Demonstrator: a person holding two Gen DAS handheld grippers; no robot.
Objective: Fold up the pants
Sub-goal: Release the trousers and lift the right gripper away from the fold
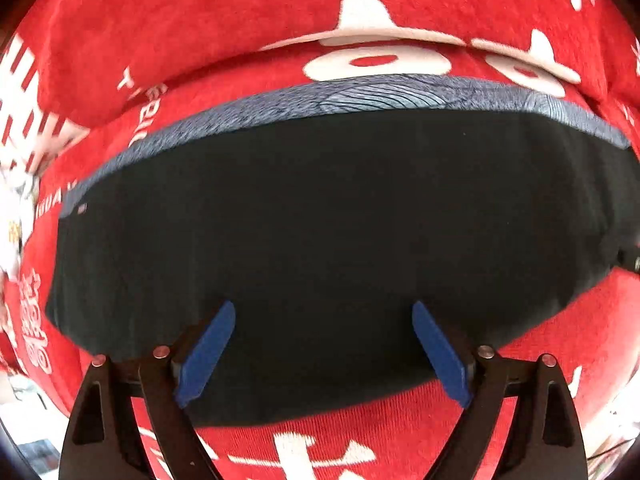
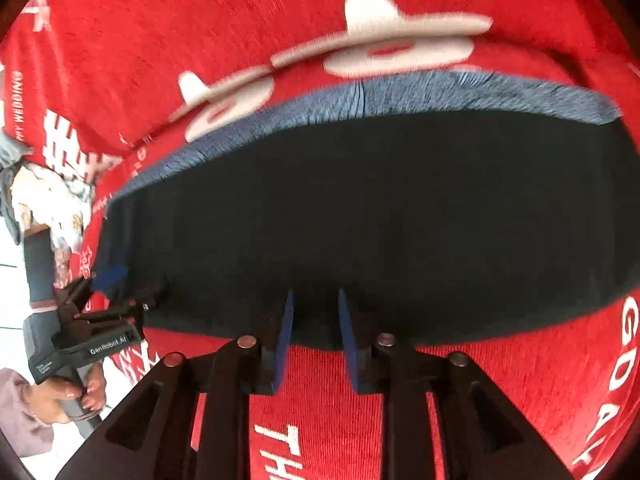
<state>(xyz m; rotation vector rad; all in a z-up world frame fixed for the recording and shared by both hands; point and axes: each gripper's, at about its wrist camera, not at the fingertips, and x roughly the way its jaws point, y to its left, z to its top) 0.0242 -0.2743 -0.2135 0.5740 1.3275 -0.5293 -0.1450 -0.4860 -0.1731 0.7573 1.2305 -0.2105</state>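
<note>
Left wrist view: logged left gripper (image 1: 323, 308) with jaws wide apart, clamped on nothing, poised over near edge of pants (image 1: 320, 220). Right wrist view: logged right gripper (image 2: 315, 294) with pads a narrow gap apart, no cloth seen pinched, at the same near hem. Found pants dark, lying flat and folded on red blanket (image 1: 360, 420), grey-blue waistband (image 1: 360, 96) at far side. Flagged risks: could have grabbed blanket along with hem if pushed too deep; could have caught top layer only and pulled fold open; could have skewed edges through uneven lift between hands; narrow right gap could have missed thick hem.
</note>
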